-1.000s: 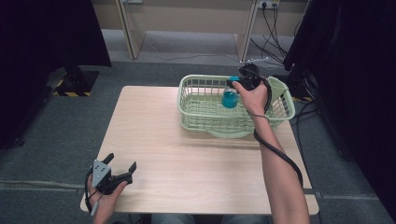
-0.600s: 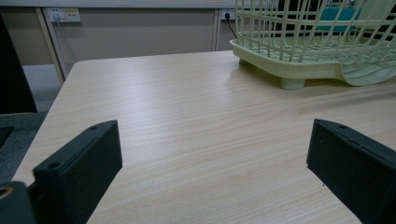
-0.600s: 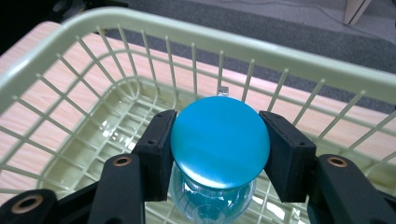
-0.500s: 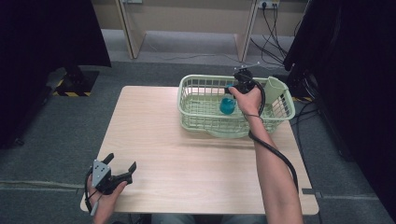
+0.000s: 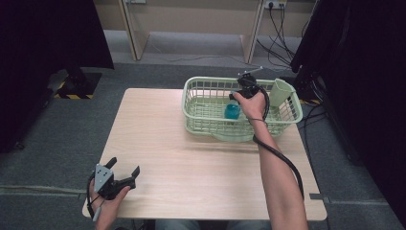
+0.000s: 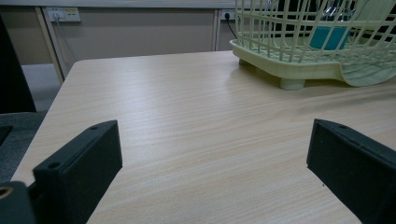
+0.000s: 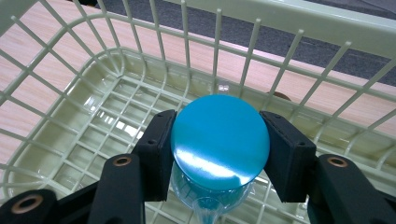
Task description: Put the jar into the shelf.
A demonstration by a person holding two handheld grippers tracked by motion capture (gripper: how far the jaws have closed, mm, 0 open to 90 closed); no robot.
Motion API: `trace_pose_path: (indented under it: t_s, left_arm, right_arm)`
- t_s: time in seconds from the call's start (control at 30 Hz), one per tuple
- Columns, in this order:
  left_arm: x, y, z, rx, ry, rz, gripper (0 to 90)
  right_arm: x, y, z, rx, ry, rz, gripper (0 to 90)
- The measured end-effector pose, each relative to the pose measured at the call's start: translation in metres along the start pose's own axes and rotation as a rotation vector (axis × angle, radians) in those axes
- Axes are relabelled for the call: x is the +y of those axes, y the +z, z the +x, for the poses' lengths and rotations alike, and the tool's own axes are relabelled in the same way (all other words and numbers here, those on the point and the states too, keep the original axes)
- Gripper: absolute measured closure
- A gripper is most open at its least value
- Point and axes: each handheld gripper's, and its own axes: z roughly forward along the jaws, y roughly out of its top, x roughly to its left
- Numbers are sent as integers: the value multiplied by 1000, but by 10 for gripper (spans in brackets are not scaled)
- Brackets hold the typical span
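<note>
At the front left corner of the table (image 5: pixel 191 158), the left gripper (image 5: pixel 125 178) is resting idle, its jaws spread wide with nothing between them. Over toward the back right, the pale green basket (image 5: pixel 206 125) is sitting near the far edge. The right gripper (image 5: pixel 233 101) is reaching down inside it, jaws clenched on a blue cup (image 7: pixel 219 142), which is hanging mouth-down. Compared with a moment ago, the cup is sitting lower and a little further left within the basket. I'd say the person is lowering it onto the basket floor, with only the release left.
</note>
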Motion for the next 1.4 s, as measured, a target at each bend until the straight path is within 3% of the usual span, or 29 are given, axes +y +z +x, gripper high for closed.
trace_pose_path:
  t_s: [0.57,1.03,1.4]
  left_arm:
    - [0,0,0,0,2,0,25]
    - [0,0,-1,2,6,1,25]
    - [0,0,-1,4,7,3,25]
  right_arm:
    - [-2,2,0,-2,5,15,448]
    - [-8,-12,1,13,48,-19,210]
    - [-16,-21,2,58,57,-56,130]
